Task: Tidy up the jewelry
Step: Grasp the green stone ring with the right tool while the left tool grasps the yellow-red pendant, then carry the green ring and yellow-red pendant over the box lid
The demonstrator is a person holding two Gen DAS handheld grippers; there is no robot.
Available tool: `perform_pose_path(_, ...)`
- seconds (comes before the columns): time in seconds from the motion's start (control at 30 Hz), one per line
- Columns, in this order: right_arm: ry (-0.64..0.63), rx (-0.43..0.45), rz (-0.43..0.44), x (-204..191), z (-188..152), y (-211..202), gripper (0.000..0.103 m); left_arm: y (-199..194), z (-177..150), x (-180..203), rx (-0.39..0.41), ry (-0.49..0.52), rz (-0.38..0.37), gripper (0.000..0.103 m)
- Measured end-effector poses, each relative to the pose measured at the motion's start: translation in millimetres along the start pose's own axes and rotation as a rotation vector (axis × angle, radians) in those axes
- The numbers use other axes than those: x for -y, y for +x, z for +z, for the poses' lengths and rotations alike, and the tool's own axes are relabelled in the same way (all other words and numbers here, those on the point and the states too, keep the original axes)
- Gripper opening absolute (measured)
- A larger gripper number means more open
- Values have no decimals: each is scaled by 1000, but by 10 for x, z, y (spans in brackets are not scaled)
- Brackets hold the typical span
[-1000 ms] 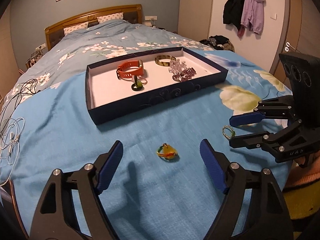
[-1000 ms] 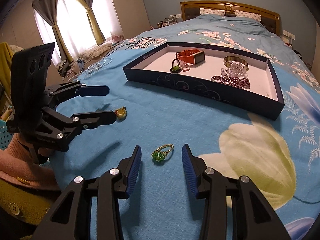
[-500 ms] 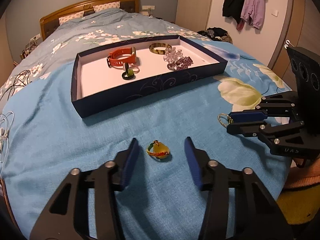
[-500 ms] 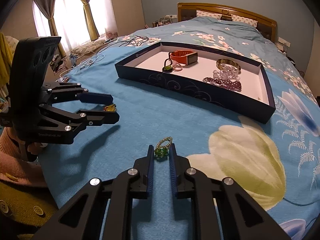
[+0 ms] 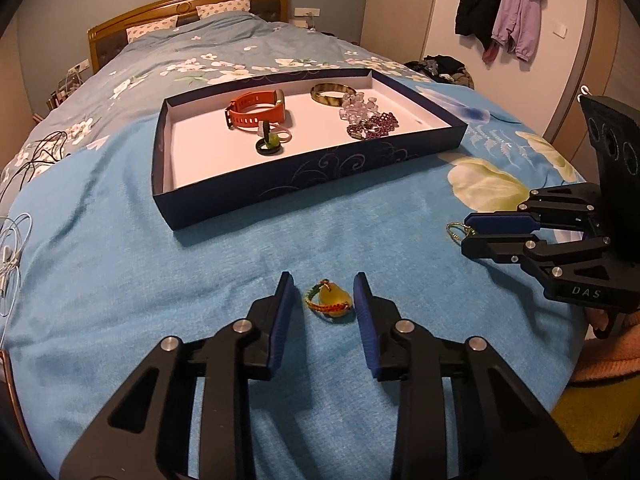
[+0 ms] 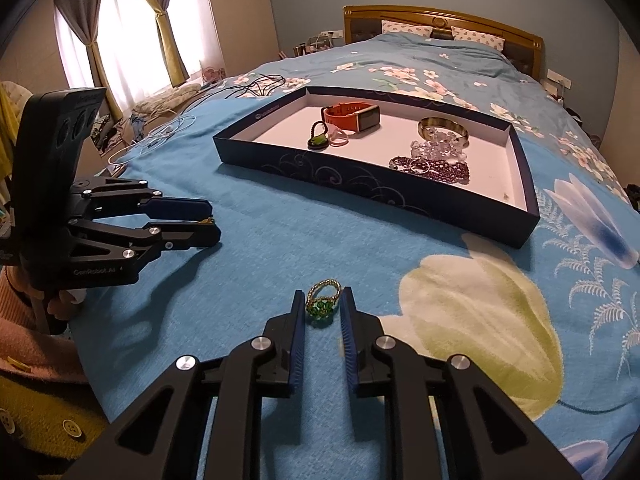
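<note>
The left gripper (image 5: 322, 300) has just been closing around the yellow ring (image 5: 330, 301) (pads apparently not touching); the right gripper (image 6: 323, 308) pinches the green ring (image 6: 322, 303).

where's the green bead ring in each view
Left wrist view: the green bead ring sits far right, at the tips of the right gripper.
Right wrist view: the ring sits bottom centre, between that gripper's fingers.
Shared landmark: the blue tray behind.

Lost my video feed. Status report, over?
Left gripper closing around yellow ring, not touching. Right gripper pinching green ring. Path to tray clear.
</note>
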State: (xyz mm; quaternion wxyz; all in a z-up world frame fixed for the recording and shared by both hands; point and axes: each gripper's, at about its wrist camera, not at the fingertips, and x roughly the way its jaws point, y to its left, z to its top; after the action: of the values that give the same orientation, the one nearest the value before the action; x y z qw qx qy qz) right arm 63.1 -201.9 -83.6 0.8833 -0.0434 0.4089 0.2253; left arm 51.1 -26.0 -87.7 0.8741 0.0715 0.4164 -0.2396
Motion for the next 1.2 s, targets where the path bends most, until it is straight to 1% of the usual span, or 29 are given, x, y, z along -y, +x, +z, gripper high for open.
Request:
perform_pose_path(0.23, -1, 1, 0, 12, 7, 13, 16, -6, -17, -1, -5, 1, -2, 31)
perform_pose_path(0.3, -5, 1, 0, 8, 13, 11, 14, -5, -18, 10, -3, 3, 1, 27)
perform_pose_path(0.37, -4, 0, -2, 6, 15, 13, 12, -7, -19, 18, -1, 4, -3, 19)
perform_pose_path(0.5, -4, 0, -2, 11, 21, 13, 10, -18, -24, 9, 3, -4, -5, 18)
perform_pose_path(0.83, 15, 17, -4, 69, 32, -5, 10, -41, -15, 8, 18, -4, 0, 18)
perform_pose_path(1.2, 38, 57, -3, 117, 71, -70, 10, -137, 80, -12, 68, -26, -6, 18)
